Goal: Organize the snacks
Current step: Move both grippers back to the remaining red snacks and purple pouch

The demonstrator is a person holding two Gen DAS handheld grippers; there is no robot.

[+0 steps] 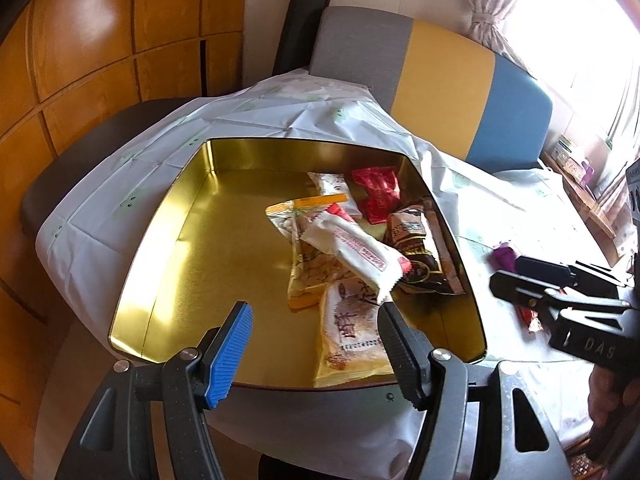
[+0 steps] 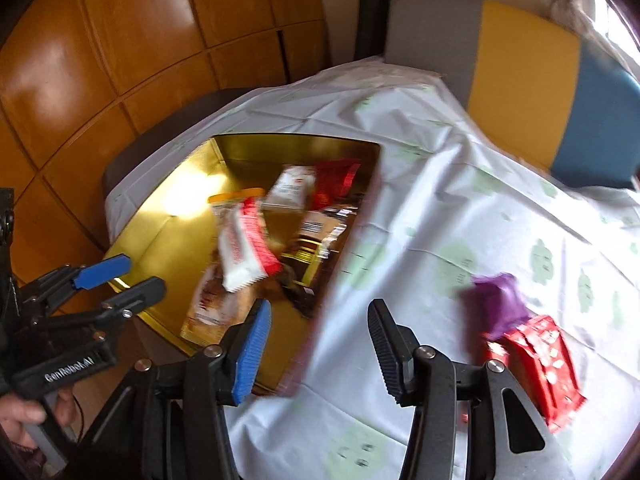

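An open gold tin sits on the white tablecloth and holds several snack packets. A white bar with red print lies slanted across a yellow nut packet and a brown packet. My left gripper hovers open over the tin's near edge, with nothing between its fingers. My right gripper is open and holds nothing, above the tin's right rim and the cloth. To its right, on the cloth, lie a purple snack and a red packet. The right wrist view is blurred.
A chair with a grey, yellow and blue back stands behind the table. Wooden cabinet doors fill the left. The tablecloth stretches right of the tin. A hand grips the left tool's handle.
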